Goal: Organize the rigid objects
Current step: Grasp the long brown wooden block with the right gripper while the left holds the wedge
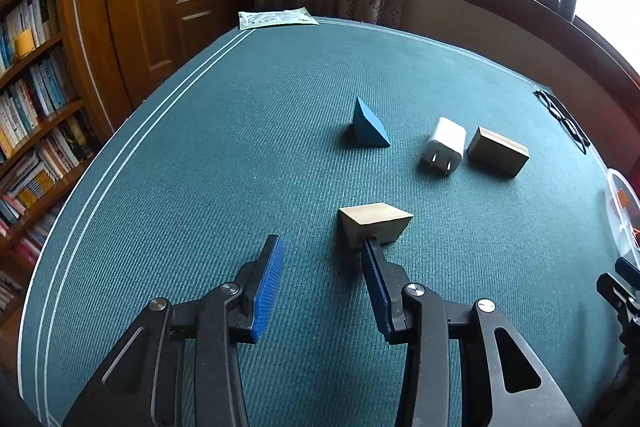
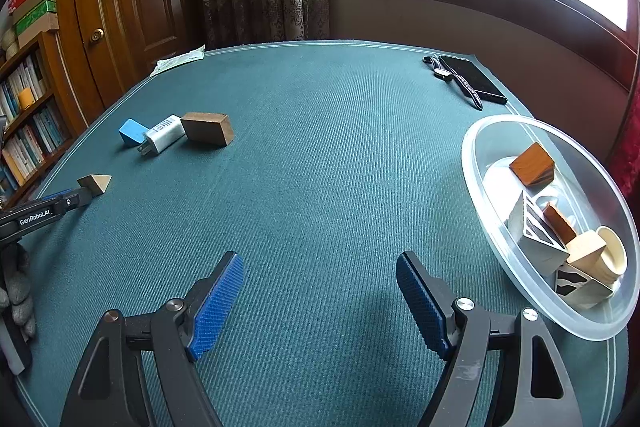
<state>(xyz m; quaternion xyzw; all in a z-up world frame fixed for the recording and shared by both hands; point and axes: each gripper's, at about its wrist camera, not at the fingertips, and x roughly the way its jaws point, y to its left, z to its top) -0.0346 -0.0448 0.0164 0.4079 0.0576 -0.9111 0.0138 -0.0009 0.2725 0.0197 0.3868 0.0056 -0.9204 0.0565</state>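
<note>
Four loose objects lay on the green bench [image 1: 248, 131] in my left wrist view: a blue wedge [image 1: 370, 125], a white charger [image 1: 444, 146], a brown block [image 1: 498, 151] and, nearest, a pale wooden wedge [image 1: 376, 223]. At the far right stood a clear bowl [image 2: 480, 147], already holding several blocks.

I read the left gripper [image 1: 324, 247] as partly open, with nothing between its fingers [image 1: 268, 287]. The pale wooden wedge was not centred in that gap. It sat ahead and to the right, and the right-hand finger tip touched or overlapped its near face; contact could not be confirmed. Its long axis ran roughly across the view, left to right.

I read the right gripper [image 2: 320, 263] as wide open and empty, hovering over bare bench, just beside the clear bowl and well apart from the pale wooden wedge [image 2: 95, 183].

Judgement: the left hand was clearly the nearer. A grasp would require shifting the fingers rightward so that they straddle the wedge.
</note>
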